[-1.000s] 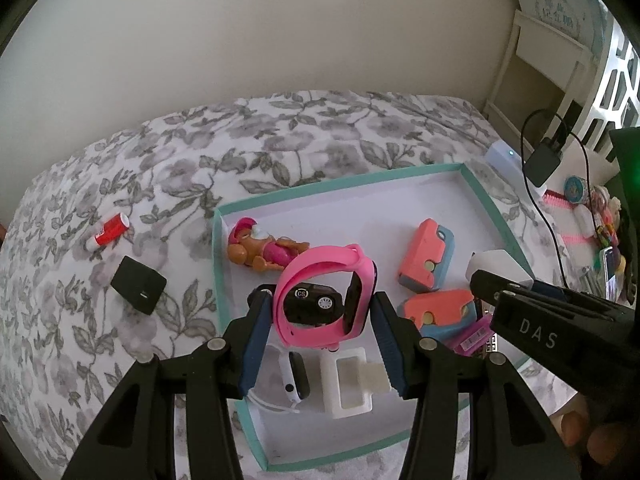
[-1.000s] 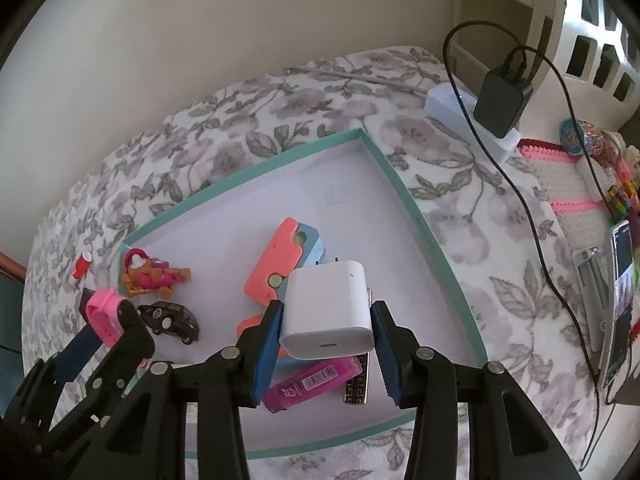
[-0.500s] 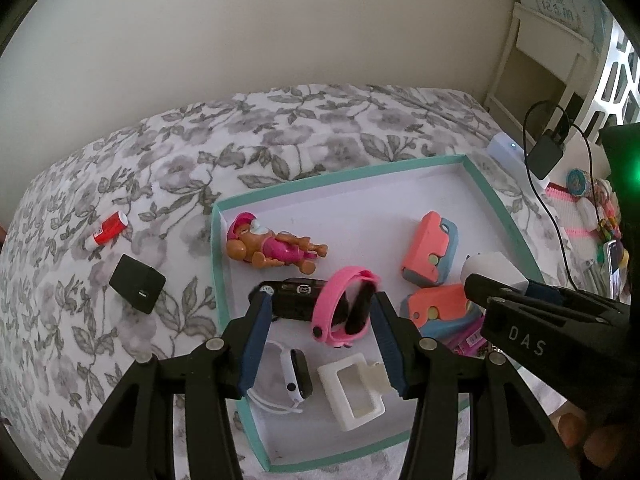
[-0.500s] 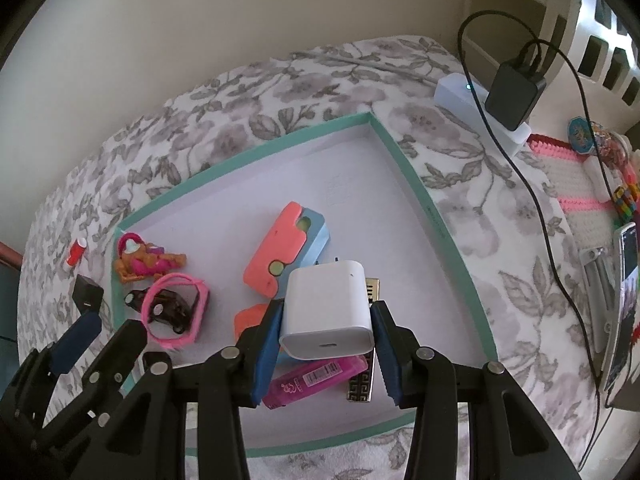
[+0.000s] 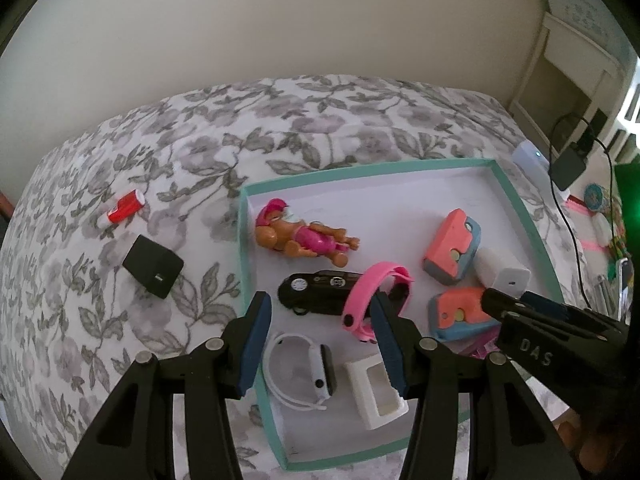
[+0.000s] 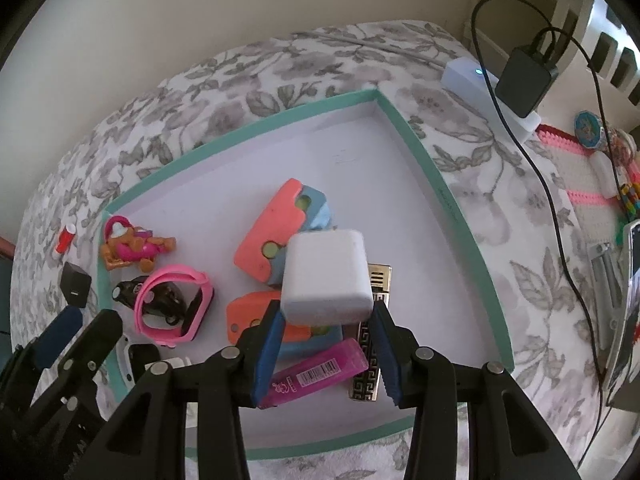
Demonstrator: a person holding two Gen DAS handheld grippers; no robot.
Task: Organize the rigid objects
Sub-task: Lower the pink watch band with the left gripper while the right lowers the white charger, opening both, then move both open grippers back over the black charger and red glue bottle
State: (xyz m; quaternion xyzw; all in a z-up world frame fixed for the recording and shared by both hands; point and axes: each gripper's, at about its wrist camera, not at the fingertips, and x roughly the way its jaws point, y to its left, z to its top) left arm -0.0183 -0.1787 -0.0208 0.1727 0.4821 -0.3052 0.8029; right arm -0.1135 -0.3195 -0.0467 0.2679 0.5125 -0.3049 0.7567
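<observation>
Pink watch is out of the left claw now: a sec ago it sat clamped between the blue pads, half a sec ago it was dropping, and now it lies in the tray, leaning over the black toy car. Left claw stands part-open w/ nothing between the pads, hovering over the tray's near-left corner. So one item counts as delivered; left hand is free for the next pick.

Right claw is unchanged over the same span: pads clamped on the white charger, held above the tray over the orange/blue cases. Not yet set down.

Watch as it looks: closed loop of soft-looking pink band, dark face on one side, resting on edge rather than flat. Band touches the car; may tip if nudged.

Other tray contents: doll near the far-left corner, white watch and white holder at the near edge, magenta tube and patterned lighter under the right claw.

Left to sort, judging by layout: black cube and red cap-shaped piece lie on the floral bedspread, outside the tray, left of it. Likely next targets for the left claw.
</observation>
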